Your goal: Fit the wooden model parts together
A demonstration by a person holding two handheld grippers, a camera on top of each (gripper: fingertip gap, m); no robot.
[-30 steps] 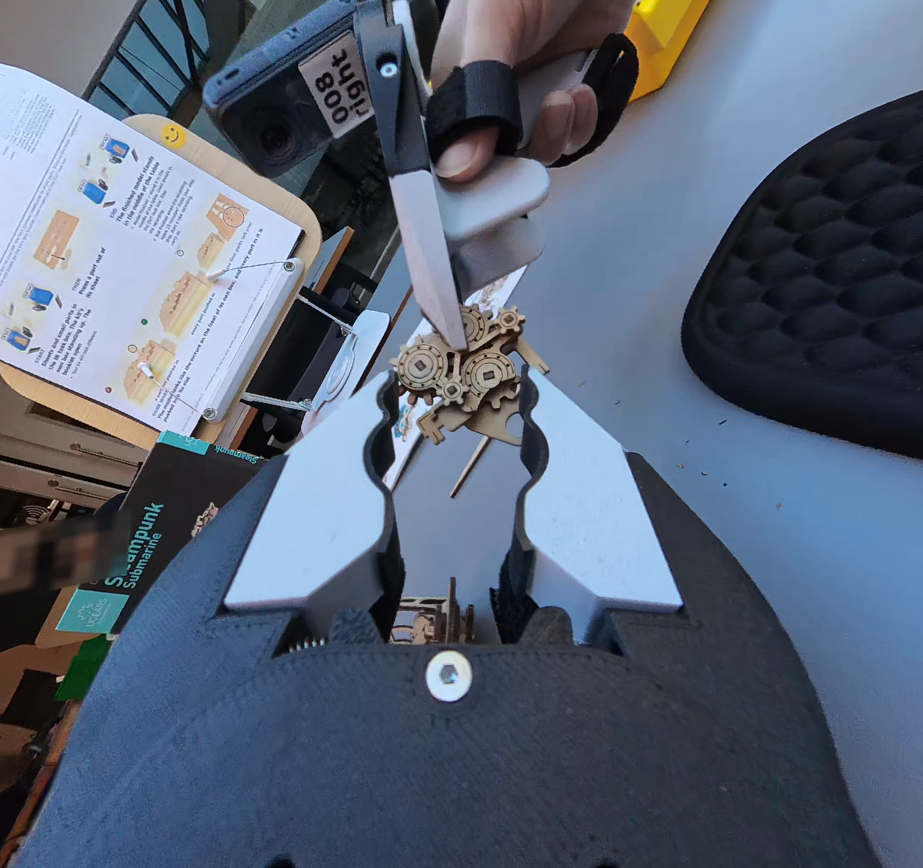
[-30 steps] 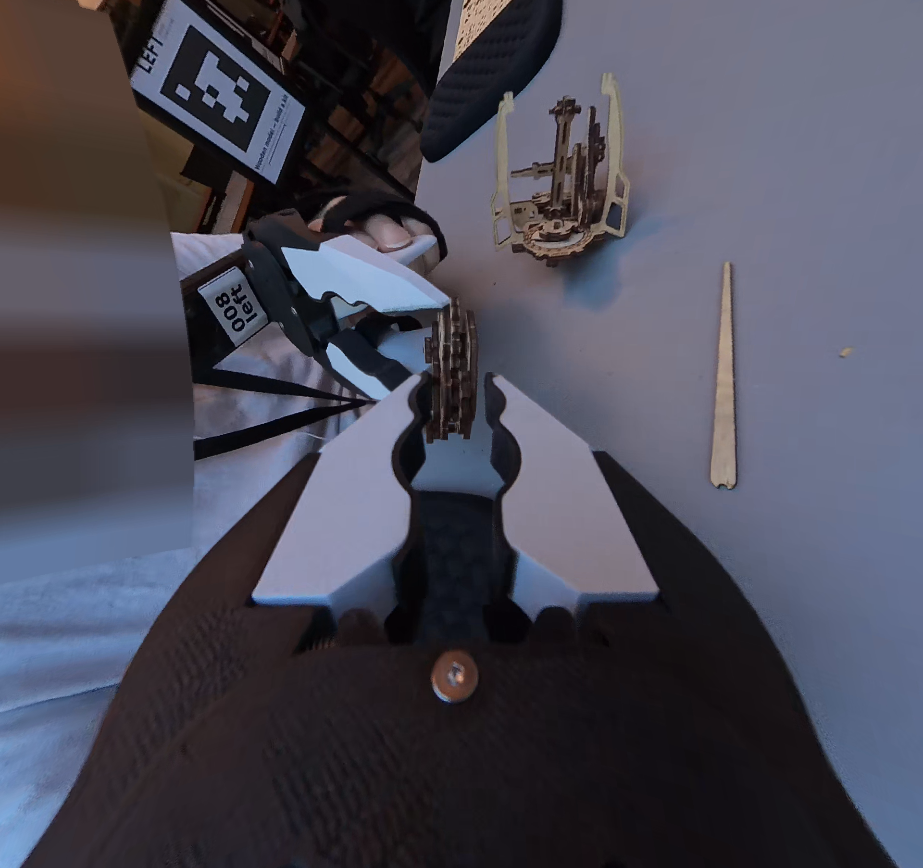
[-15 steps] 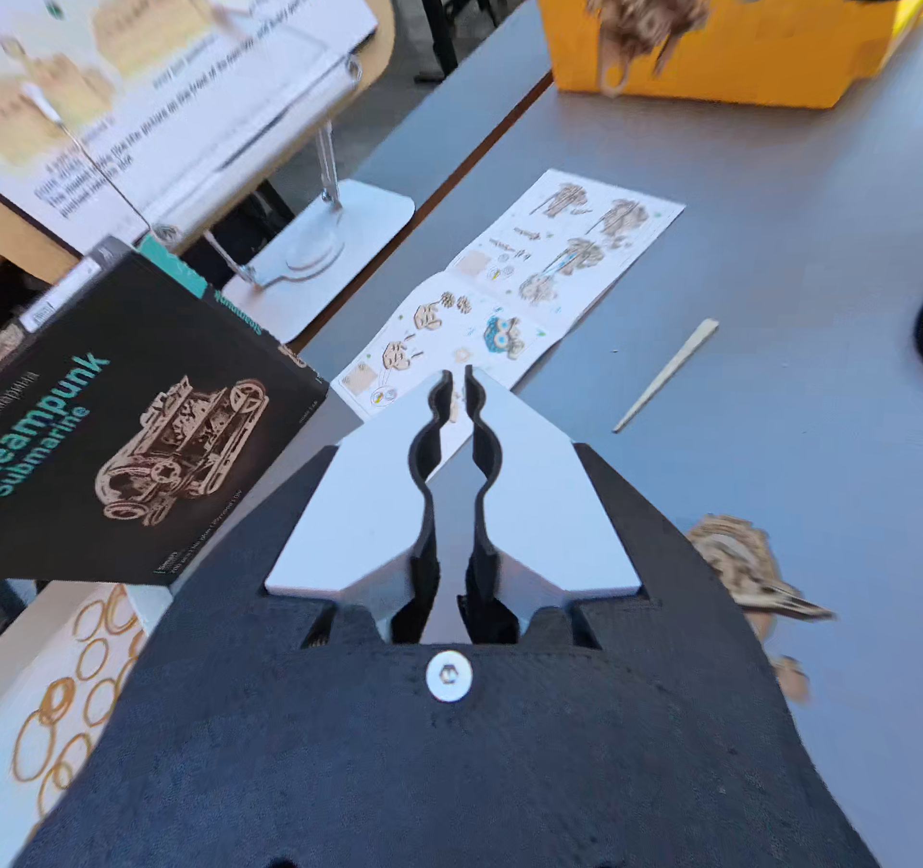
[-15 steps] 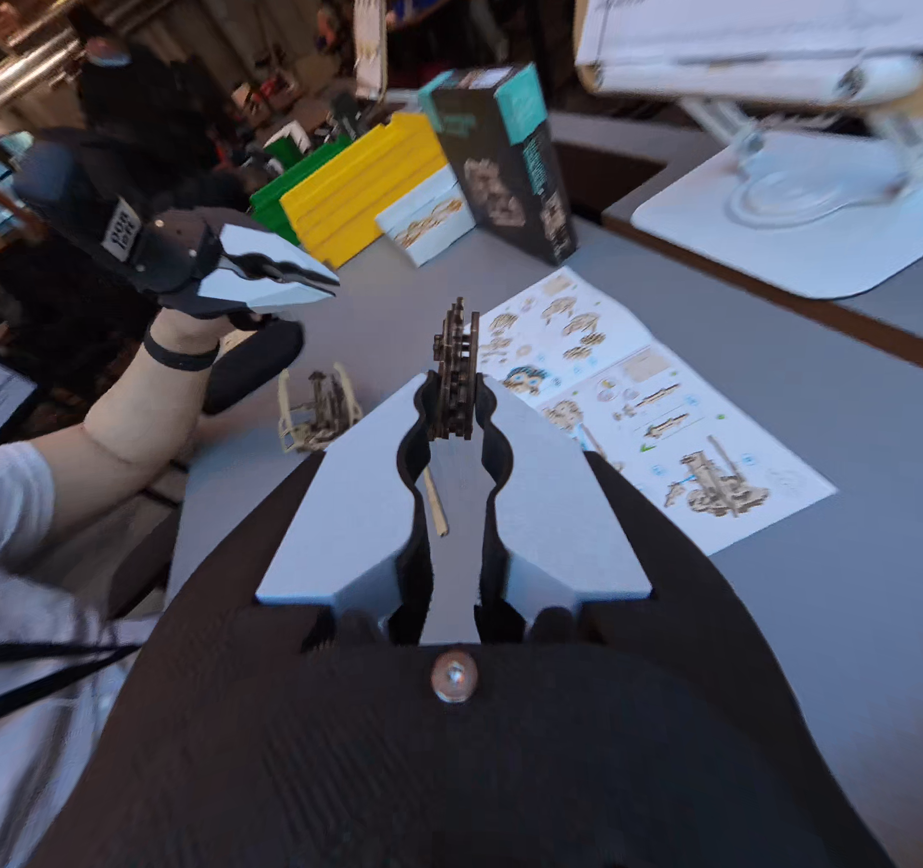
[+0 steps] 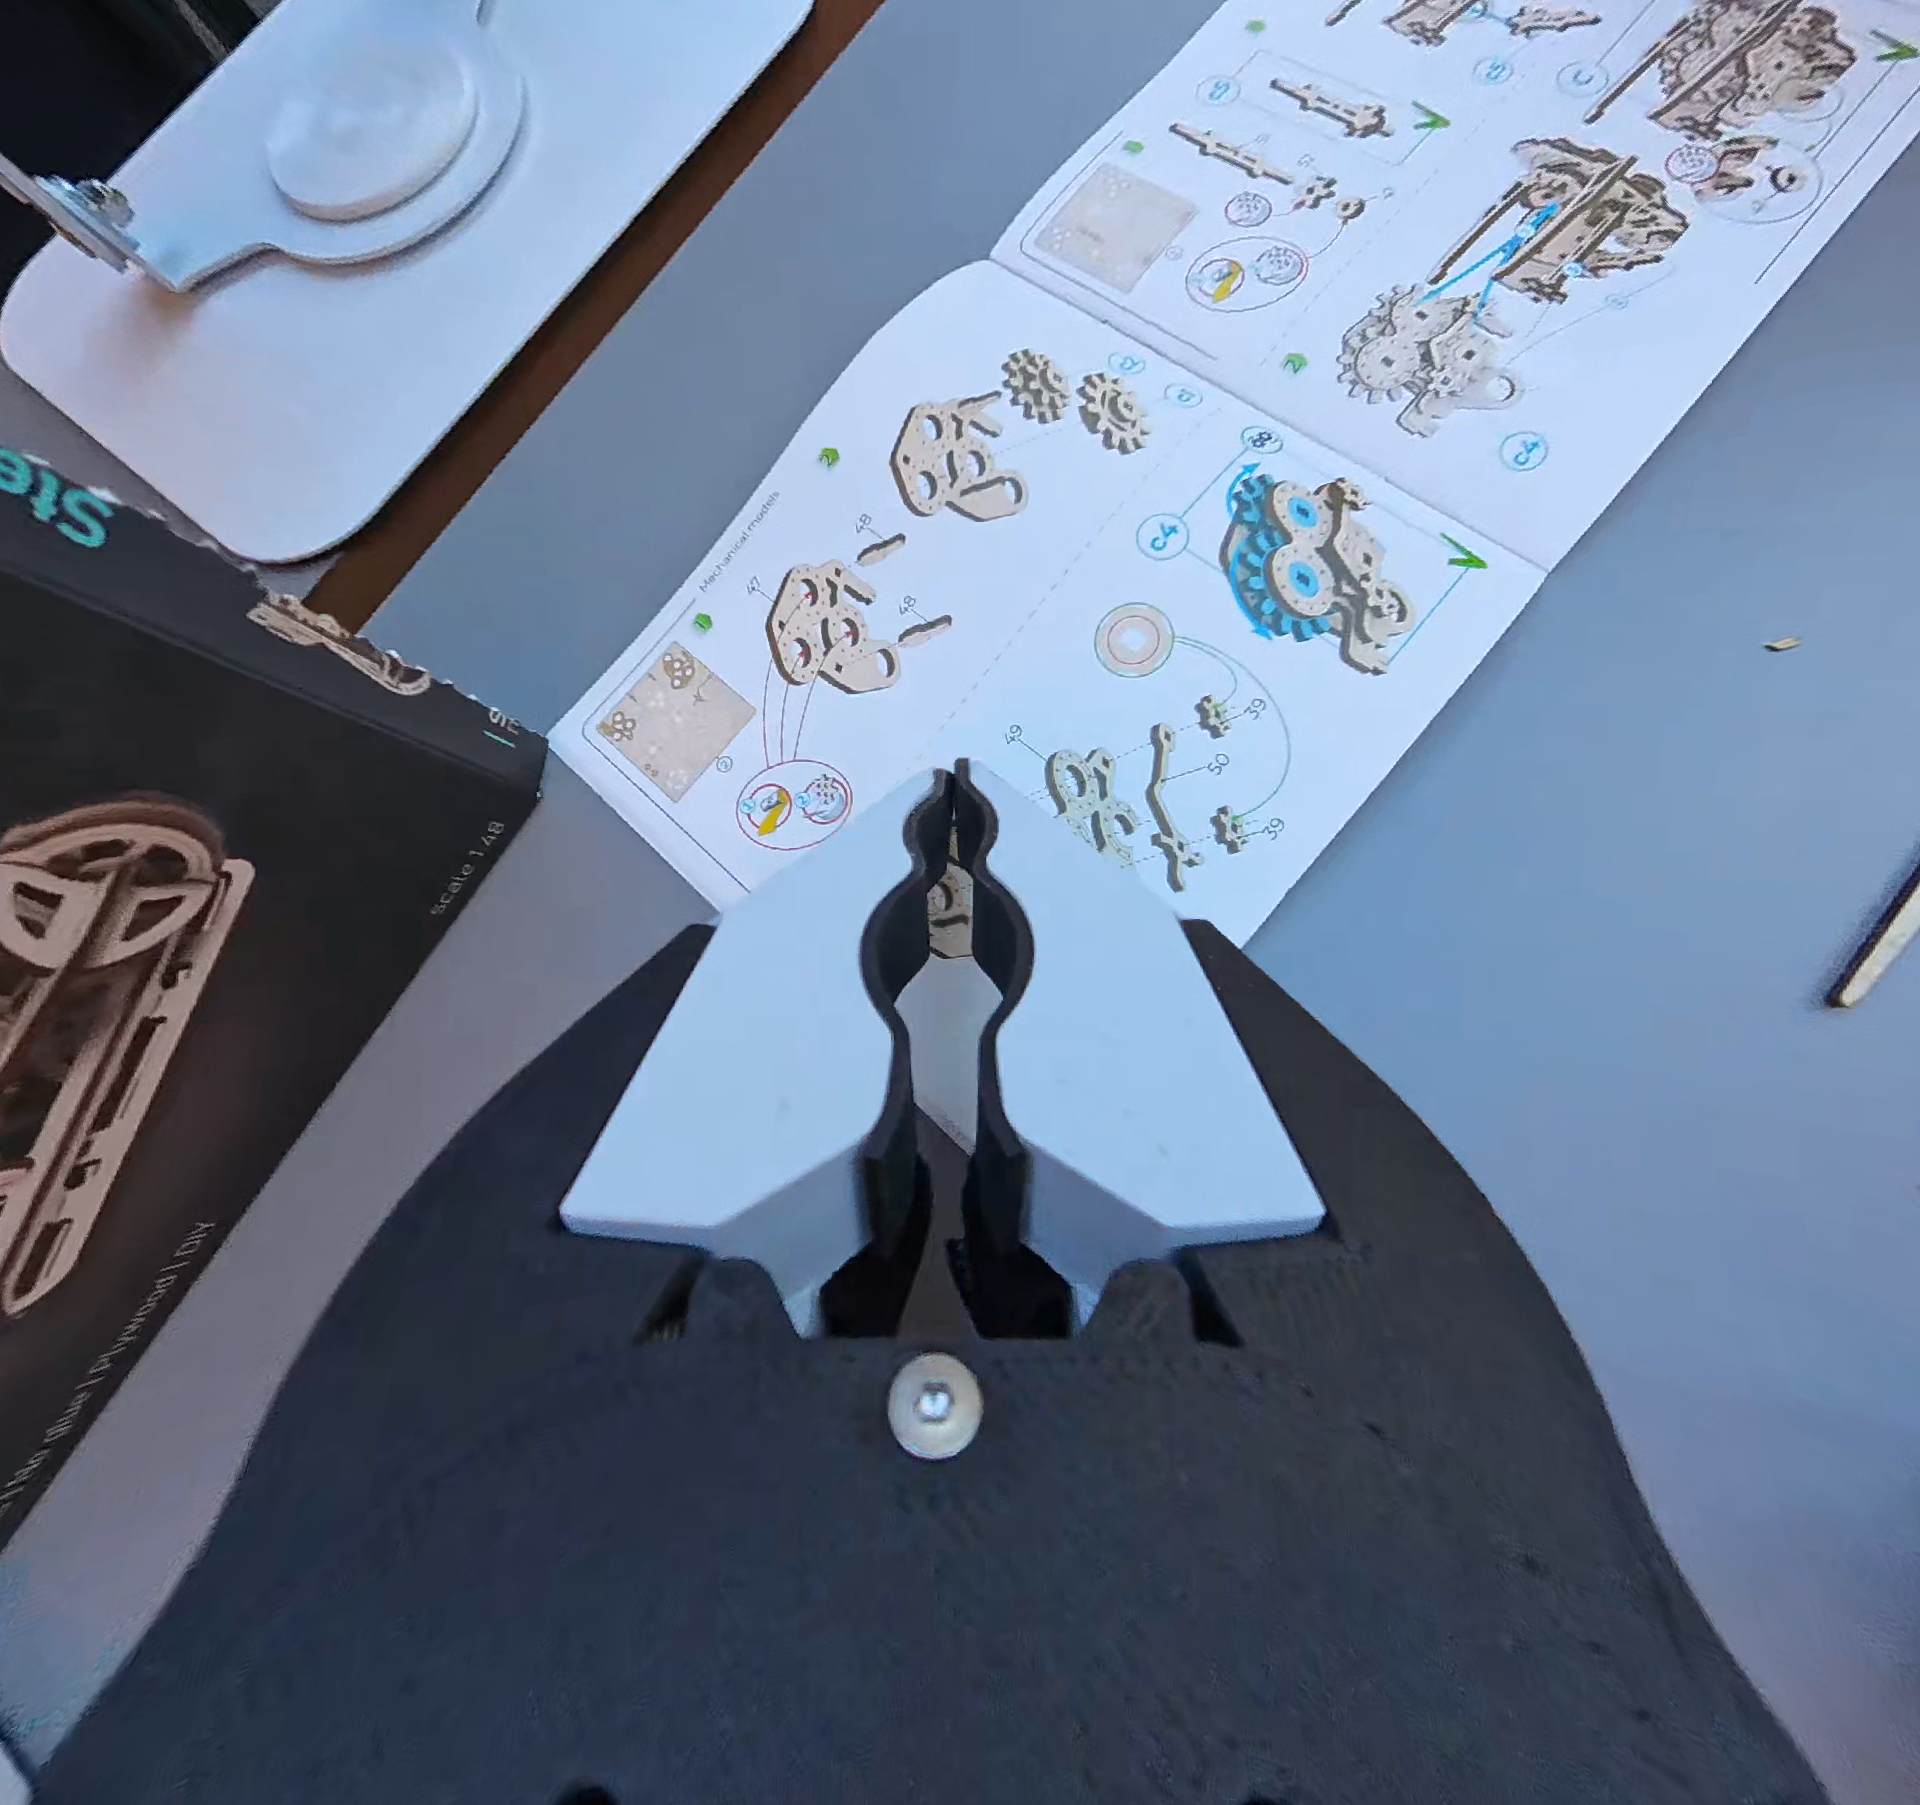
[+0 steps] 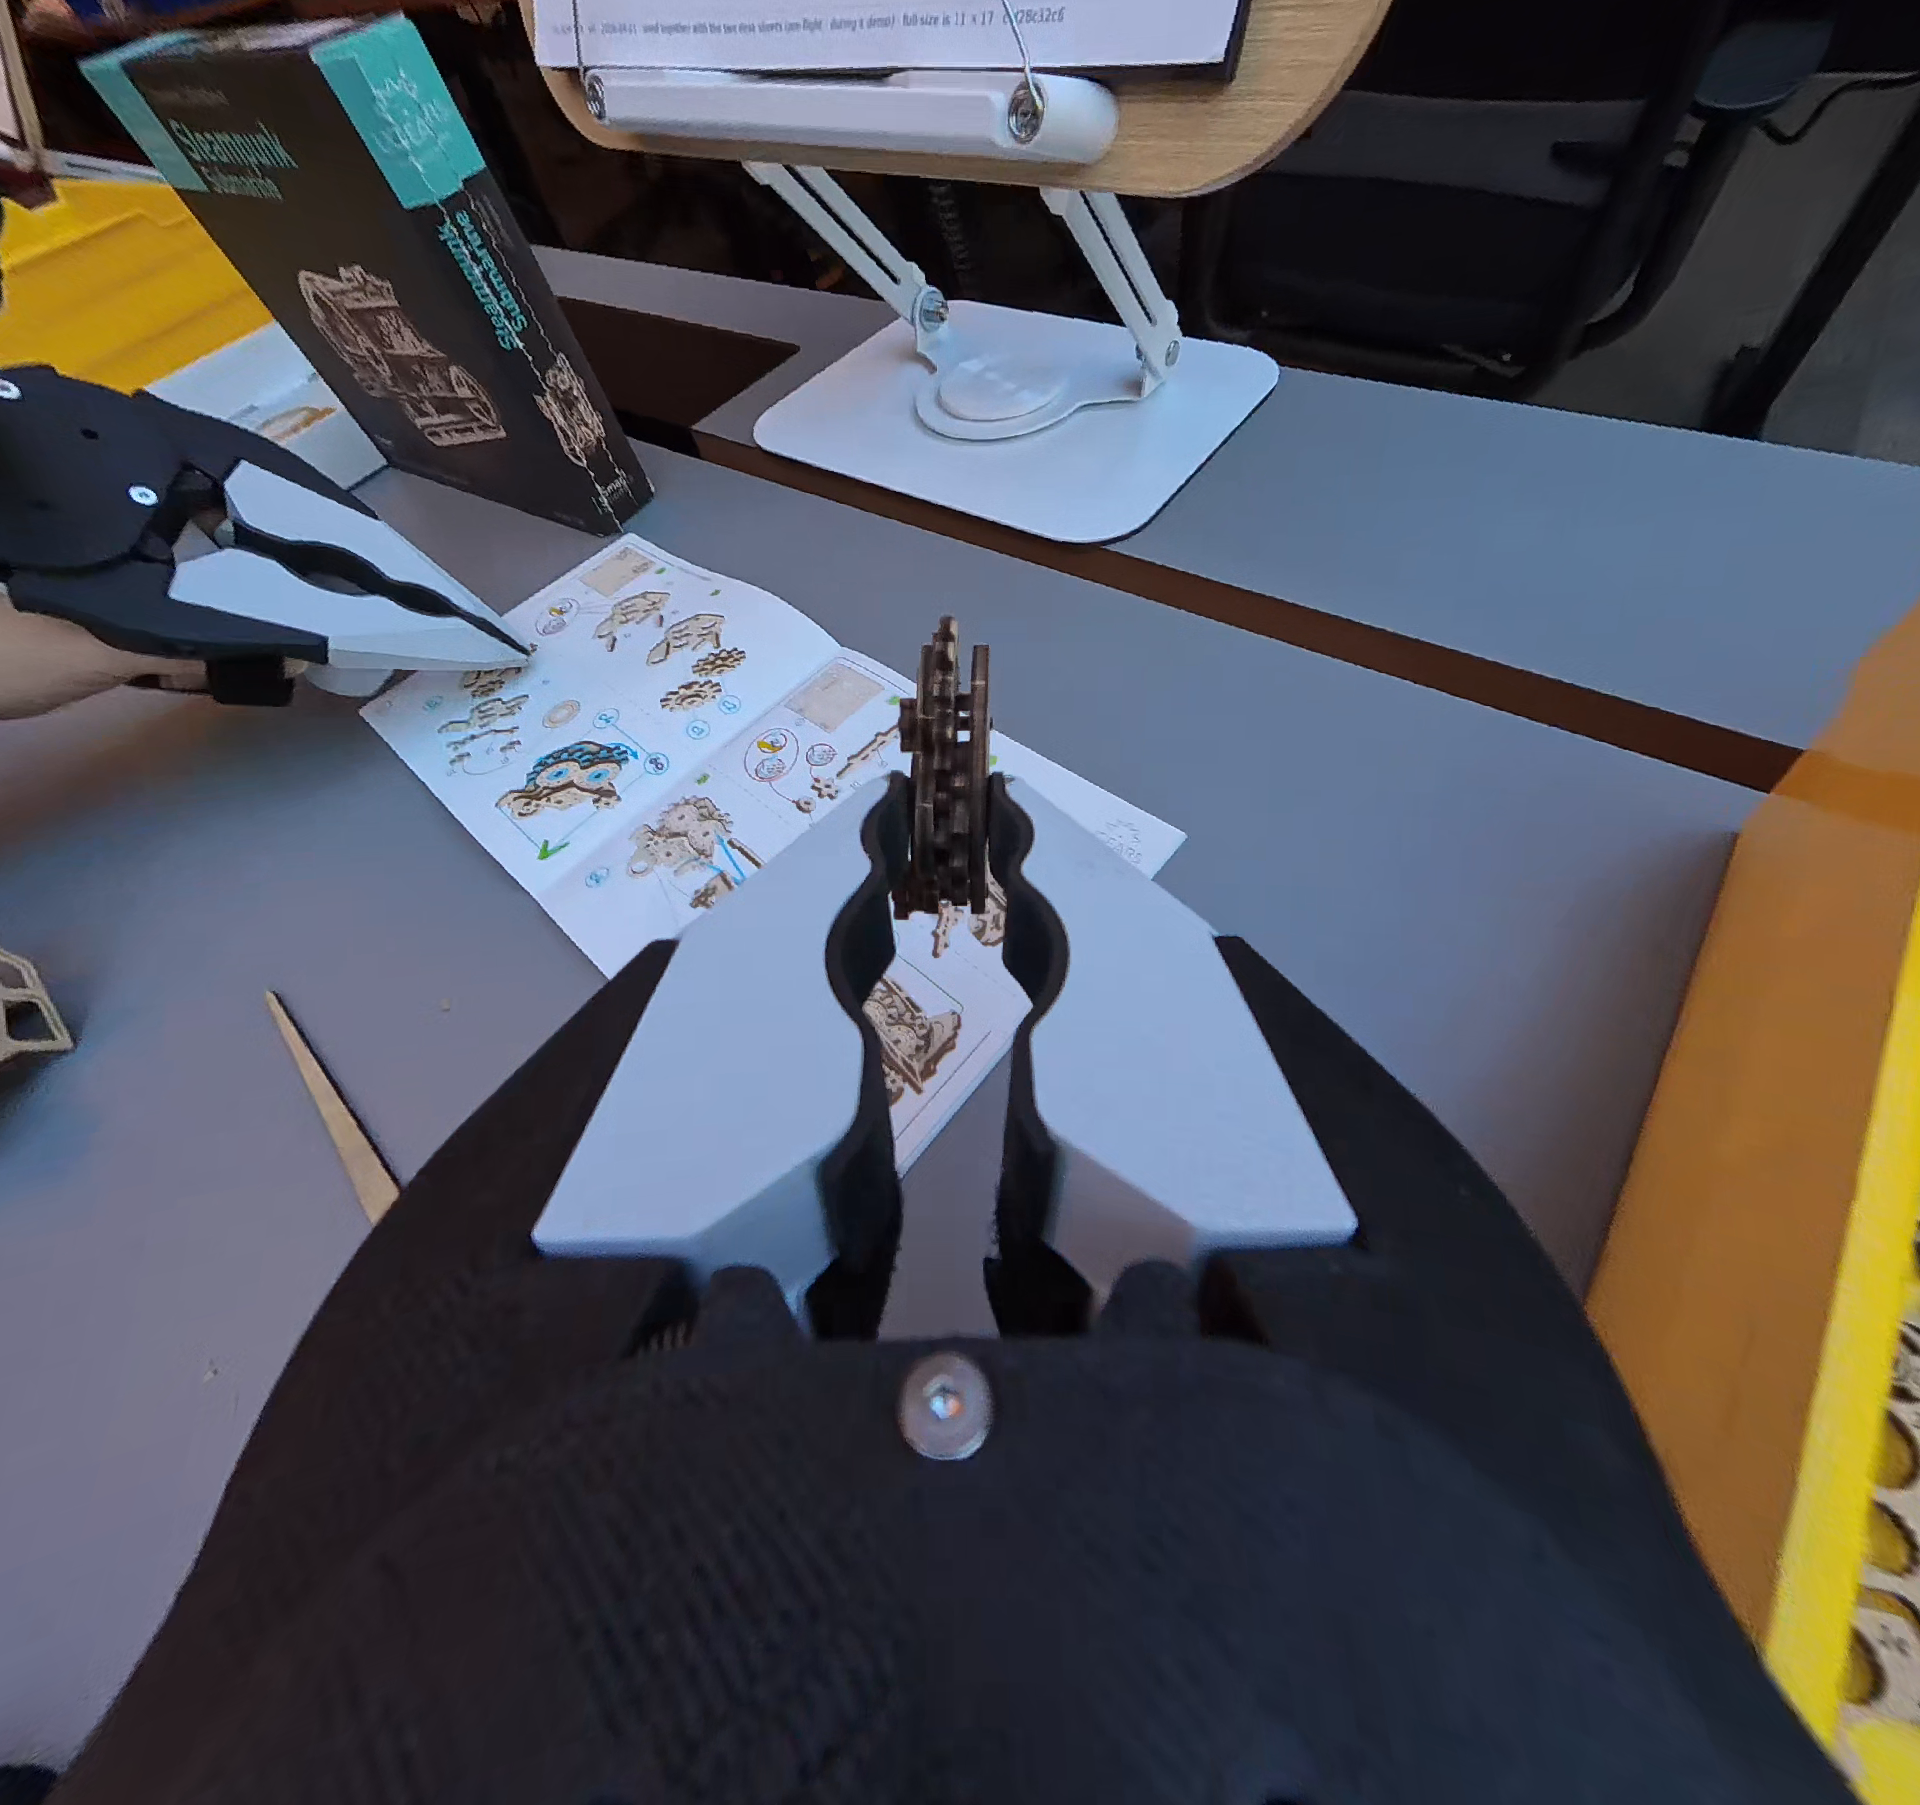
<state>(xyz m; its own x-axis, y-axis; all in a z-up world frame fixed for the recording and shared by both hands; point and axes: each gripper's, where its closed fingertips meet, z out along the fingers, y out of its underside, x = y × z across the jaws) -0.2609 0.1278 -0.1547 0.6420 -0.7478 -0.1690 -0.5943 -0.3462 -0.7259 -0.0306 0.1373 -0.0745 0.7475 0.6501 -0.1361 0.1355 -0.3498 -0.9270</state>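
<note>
My right gripper (image 6: 943, 791) is shut on a small wooden gear assembly (image 6: 945, 706) and holds it upright, edge-on, above the grey table. My left gripper (image 5: 956, 776) is shut and empty. Its tips point down at the open instruction booklet (image 5: 1195, 467). In the right wrist view the left gripper (image 6: 509, 649) sits at the booklet's (image 6: 665, 716) left end, low over the page. I cannot tell if it touches the paper. A partly built wooden frame (image 6: 26, 1017) shows at the far left edge.
A dark model box (image 6: 384, 269) (image 5: 208, 924) stands behind the booklet. A white document stand (image 6: 1018, 405) (image 5: 395, 145) holds a printed sheet. A thin wooden stick (image 6: 332, 1101) (image 5: 1881, 945) lies on the table. A yellow bin (image 6: 1849, 1132) is at the right. The grippers' ends are close to 25 cm from one another. To reach the thin wooden stick (image 5: 1881, 945) in a straight line is about 15 cm for my left fingers, about 25 cm for my right. Seen from the right wrist view (image 6: 281, 1007) as well.
The grippers have parted. My left gripper let go of the gear assembly, shut, and dropped to the booklet. My right gripper swung round with the assembly still in it.
</note>
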